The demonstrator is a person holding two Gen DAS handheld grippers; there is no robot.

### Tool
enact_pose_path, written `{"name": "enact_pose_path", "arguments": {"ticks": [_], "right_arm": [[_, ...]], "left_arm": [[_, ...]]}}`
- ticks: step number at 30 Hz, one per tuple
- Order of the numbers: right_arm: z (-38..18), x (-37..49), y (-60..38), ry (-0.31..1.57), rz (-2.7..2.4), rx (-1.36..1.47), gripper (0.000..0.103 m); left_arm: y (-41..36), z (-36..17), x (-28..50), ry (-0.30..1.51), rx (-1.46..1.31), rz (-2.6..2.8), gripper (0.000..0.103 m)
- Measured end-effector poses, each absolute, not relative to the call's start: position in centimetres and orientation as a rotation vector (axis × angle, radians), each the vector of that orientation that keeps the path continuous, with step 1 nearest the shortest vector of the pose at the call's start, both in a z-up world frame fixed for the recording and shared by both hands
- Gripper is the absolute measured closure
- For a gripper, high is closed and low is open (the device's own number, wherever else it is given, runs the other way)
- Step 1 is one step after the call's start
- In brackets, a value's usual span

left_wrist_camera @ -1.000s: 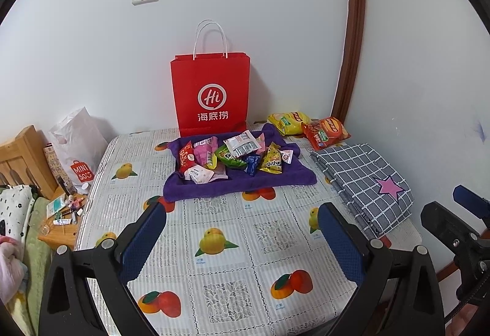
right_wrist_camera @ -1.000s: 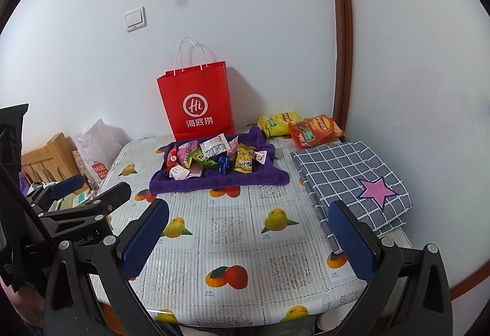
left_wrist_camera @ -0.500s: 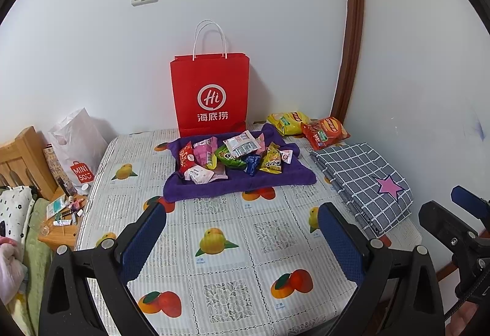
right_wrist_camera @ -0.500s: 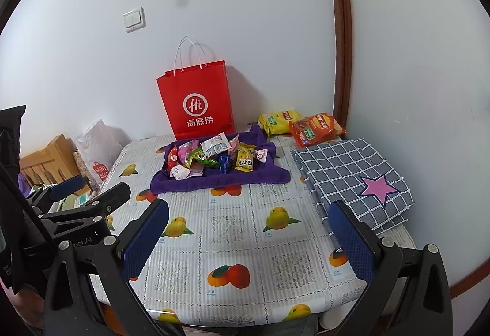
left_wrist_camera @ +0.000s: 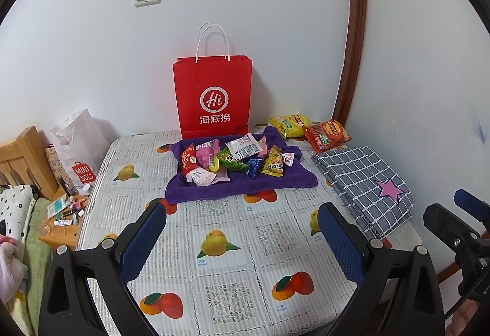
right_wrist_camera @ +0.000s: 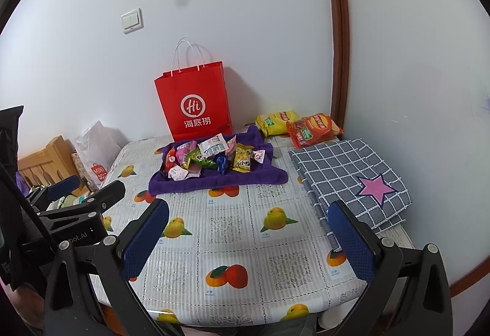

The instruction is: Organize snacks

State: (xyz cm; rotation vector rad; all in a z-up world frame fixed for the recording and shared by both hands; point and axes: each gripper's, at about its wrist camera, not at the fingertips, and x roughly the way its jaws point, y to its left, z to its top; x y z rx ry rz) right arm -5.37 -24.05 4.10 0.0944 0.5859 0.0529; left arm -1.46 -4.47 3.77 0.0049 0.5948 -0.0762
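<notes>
Several small snack packets [left_wrist_camera: 235, 158] [right_wrist_camera: 214, 157] lie piled on a purple cloth [left_wrist_camera: 275, 183] [right_wrist_camera: 263, 177] at the far middle of the table. A red paper bag [left_wrist_camera: 212, 97] [right_wrist_camera: 194, 103] stands upright behind it against the wall. A yellow chip bag [left_wrist_camera: 289, 125] [right_wrist_camera: 275, 121] and an orange-red chip bag [left_wrist_camera: 326, 135] [right_wrist_camera: 314, 128] lie at the back right. My left gripper [left_wrist_camera: 242, 241] is open and empty over the near table. My right gripper [right_wrist_camera: 248, 241] is open and empty, also near the front edge.
The table has a fruit-print cover [left_wrist_camera: 214, 247] [right_wrist_camera: 229, 225]. A folded grey checked cloth with a pink star [left_wrist_camera: 364, 183] [right_wrist_camera: 352, 177] lies at the right. A white shopping bag [left_wrist_camera: 78, 146] and a wooden stand with small items [left_wrist_camera: 64, 213] are left of the table.
Both views have shifted only slightly. Nothing on the table has moved, and both grippers remain open.
</notes>
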Motion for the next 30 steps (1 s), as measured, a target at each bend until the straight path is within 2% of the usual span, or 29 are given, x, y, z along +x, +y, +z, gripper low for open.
{"name": "enact_pose_path", "arguments": {"ticks": [30], "right_arm": [[4.23,-5.21,-23.69,0.597,0.055,0.119,0.001]], "left_arm": [[-3.91,4.48,-1.74,0.586,0.006,-0.05,0.003]]}}
